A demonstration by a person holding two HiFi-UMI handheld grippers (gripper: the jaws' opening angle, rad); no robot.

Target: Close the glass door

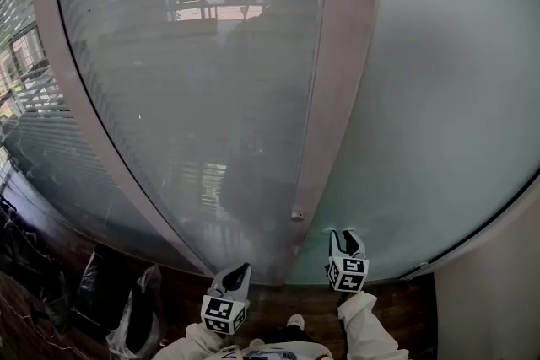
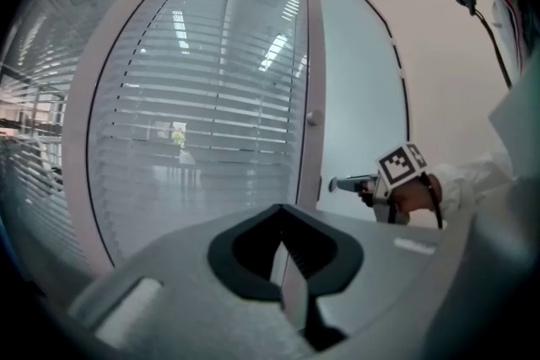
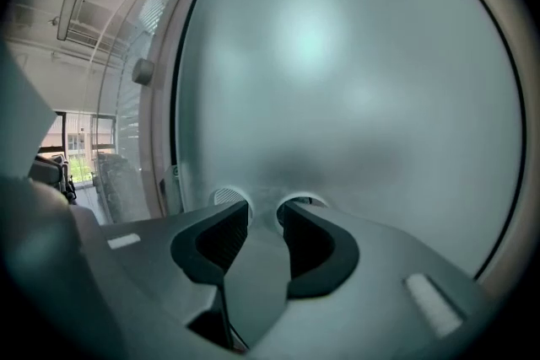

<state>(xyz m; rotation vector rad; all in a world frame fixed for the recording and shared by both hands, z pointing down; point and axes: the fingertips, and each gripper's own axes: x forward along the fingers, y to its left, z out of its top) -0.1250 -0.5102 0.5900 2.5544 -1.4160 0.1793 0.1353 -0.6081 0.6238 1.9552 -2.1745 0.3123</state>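
Observation:
A tall frosted glass pane (image 1: pixel 439 97) fills the right of the head view, next to a pale frame post (image 1: pixel 333 97) that carries a small knob (image 1: pixel 297 216). Left of the post is a glass panel with horizontal blinds (image 1: pixel 211 97). My right gripper (image 1: pixel 346 242) is open, its two fingertips close against the frosted pane (image 3: pixel 337 80) with nothing between them. It also shows in the left gripper view, with the right gripper (image 2: pixel 336 184) pointing at the pane's edge. My left gripper (image 1: pixel 239 272) is lower and to the left, aimed at the blinds panel (image 2: pixel 211 114), jaws together and empty.
Dark bags (image 1: pixel 135 316) lie on the brown wooden floor (image 1: pixel 405 299) at the lower left. A plain wall (image 1: pixel 498 299) stands at the right. The person's white sleeves and a shoe (image 1: pixel 294 321) show at the bottom edge.

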